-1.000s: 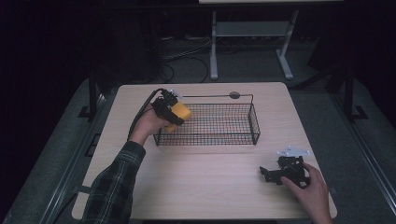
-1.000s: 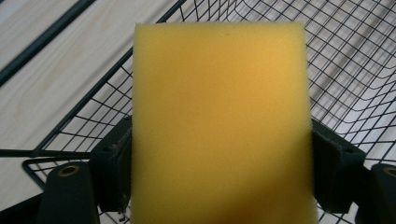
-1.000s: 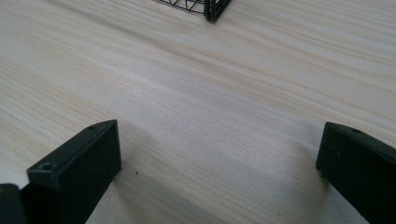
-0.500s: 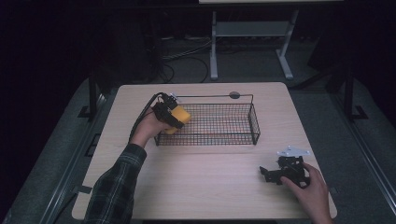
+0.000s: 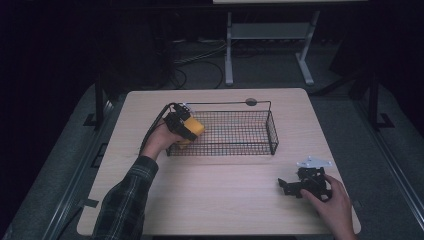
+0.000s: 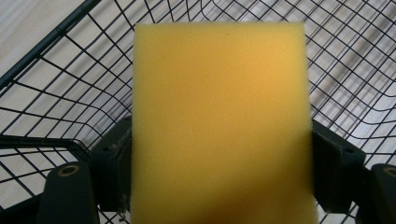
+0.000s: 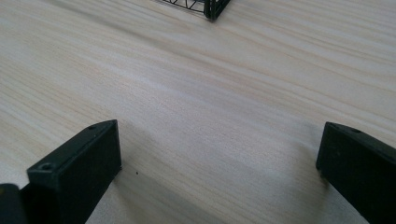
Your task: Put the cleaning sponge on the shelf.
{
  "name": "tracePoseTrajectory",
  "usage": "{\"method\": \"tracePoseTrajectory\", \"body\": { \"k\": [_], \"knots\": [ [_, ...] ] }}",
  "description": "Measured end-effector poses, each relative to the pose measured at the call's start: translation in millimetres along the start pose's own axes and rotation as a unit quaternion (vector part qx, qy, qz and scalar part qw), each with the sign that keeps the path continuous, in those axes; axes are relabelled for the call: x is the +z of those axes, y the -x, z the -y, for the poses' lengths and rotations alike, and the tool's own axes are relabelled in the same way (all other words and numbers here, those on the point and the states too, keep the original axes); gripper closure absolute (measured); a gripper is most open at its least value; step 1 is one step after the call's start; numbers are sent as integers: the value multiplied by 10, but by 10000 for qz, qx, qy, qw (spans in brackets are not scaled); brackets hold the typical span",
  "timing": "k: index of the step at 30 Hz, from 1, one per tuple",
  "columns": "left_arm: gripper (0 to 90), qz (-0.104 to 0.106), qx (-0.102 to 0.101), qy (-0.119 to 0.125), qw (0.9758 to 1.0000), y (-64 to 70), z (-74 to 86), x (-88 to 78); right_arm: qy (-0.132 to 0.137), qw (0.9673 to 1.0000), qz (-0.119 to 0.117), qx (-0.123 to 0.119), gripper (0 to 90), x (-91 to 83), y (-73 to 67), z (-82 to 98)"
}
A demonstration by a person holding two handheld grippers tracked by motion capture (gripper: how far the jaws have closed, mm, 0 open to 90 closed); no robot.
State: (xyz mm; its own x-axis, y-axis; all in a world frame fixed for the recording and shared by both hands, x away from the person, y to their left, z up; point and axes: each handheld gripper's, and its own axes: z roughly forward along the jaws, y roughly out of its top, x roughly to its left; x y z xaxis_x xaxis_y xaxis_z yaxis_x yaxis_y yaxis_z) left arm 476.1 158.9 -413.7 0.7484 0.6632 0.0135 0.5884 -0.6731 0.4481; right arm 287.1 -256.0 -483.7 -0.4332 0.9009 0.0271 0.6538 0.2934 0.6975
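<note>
1. The person's left hand (image 5: 162,140) is holding the left gripper (image 5: 192,129) at the near left corner of the black wire basket (image 5: 272,134), just over its rim.
2. That gripper is pinching a yellow sponge (image 6: 219,126); in the left gripper view the two black jaws are pressing against the sponge's sides, and the block is standing upright between them.
3. The sponge (image 5: 194,128) is hanging over the left end of the basket, with wire mesh showing behind and below it; I cannot tell whether it is touching the basket floor.
4. The basket is sitting on the far half of the light wooden table (image 5: 225,200), its long side running across the table.
5. The person's right hand (image 5: 332,200) is resting at the near right corner of the table, well apart from the basket, holding the right gripper (image 5: 287,186).
6. That gripper's jaws are standing spread wide with bare tabletop (image 7: 210,116) between them, pinching nothing; a corner of the basket (image 7: 212,7) is peeking in at the top of the right gripper view.
7. A plaid sleeve (image 5: 125,200) is covering the left forearm.
</note>
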Motion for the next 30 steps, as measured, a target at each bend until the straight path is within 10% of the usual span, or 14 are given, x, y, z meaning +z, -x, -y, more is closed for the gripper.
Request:
{"method": "tracePoseTrajectory", "body": {
  "k": [30],
  "knots": [
    [185, 12, -14, 23, 10000, -19, -2, -51, 2, 10000, 1, 1, 0, 0, 0, 0]
  ]
}}
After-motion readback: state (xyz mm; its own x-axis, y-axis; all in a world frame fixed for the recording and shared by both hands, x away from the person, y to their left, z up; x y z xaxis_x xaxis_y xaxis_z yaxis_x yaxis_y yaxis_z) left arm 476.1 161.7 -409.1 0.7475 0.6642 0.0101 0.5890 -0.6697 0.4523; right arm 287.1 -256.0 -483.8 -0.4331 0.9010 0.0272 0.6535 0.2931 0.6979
